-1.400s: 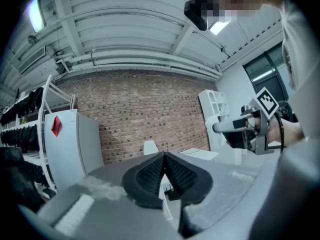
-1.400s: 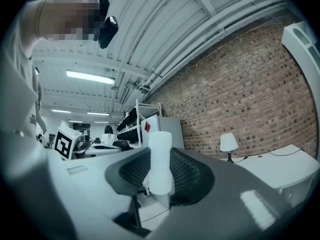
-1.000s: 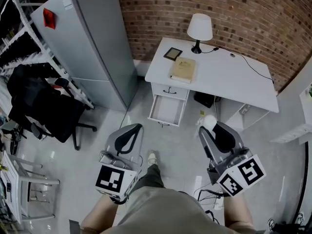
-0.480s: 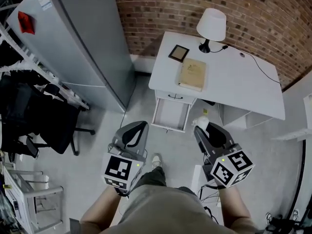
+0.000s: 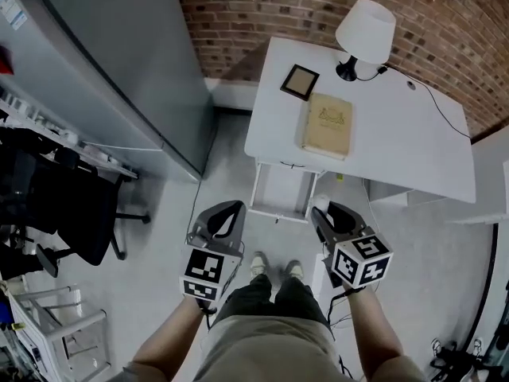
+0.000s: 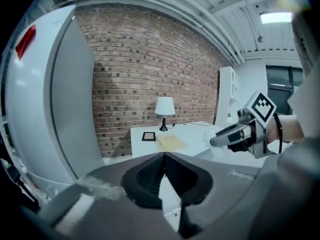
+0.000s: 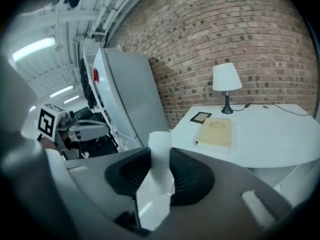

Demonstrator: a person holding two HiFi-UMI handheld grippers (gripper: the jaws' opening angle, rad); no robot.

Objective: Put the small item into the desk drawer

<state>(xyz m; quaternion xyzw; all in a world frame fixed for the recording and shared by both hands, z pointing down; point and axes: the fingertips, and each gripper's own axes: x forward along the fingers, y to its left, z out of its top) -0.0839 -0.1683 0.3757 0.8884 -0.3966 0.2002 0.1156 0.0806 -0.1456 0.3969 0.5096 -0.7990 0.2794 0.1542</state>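
The white desk (image 5: 398,146) stands against the brick wall, its drawer (image 5: 280,191) pulled open toward me. My right gripper (image 5: 324,213) is shut on a small white bottle (image 5: 321,207), held just right of the drawer's front edge and above the floor. In the right gripper view the small white bottle (image 7: 160,151) stands upright between the ribbed pads of the right gripper (image 7: 160,159). My left gripper (image 5: 227,215) hangs left of the drawer, shut and empty. Its pads meet in the left gripper view (image 6: 163,158), where the right gripper (image 6: 234,136) also shows.
On the desk are a lamp (image 5: 364,26), a tan book (image 5: 328,124) and a small dark frame (image 5: 300,80). A tall grey fridge (image 5: 103,70) stands left of the desk, with a black office chair (image 5: 60,205) further left. My shoes (image 5: 274,267) are just before the drawer.
I have walked closer to the desk: the desk and open drawer now lie right ahead of both grippers. The right gripper still holds the bottle and the left stays shut.
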